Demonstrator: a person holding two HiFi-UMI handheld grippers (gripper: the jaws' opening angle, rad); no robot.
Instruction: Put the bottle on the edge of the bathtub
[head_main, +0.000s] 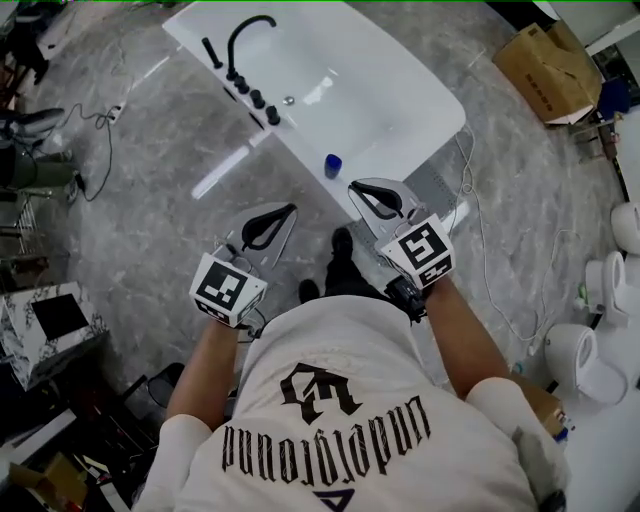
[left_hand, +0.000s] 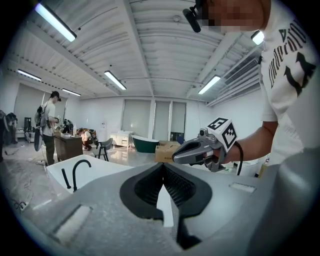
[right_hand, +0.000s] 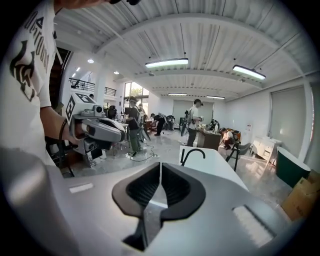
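One white bathtub (head_main: 400, 110), far. Two grippers, left gripper (head_main: 292, 208) and right gripper (head_main: 354, 187), each with jaws together and empty. One small dark-blue bottle (head_main: 333, 165) stands on the bathtub's near edge, near the right gripper.

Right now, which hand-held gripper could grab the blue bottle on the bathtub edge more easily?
Right. The right hand-held gripper sits nearest the blue bottle, tip toward it; the left hand-held gripper is farther back. Both are shut and empty.
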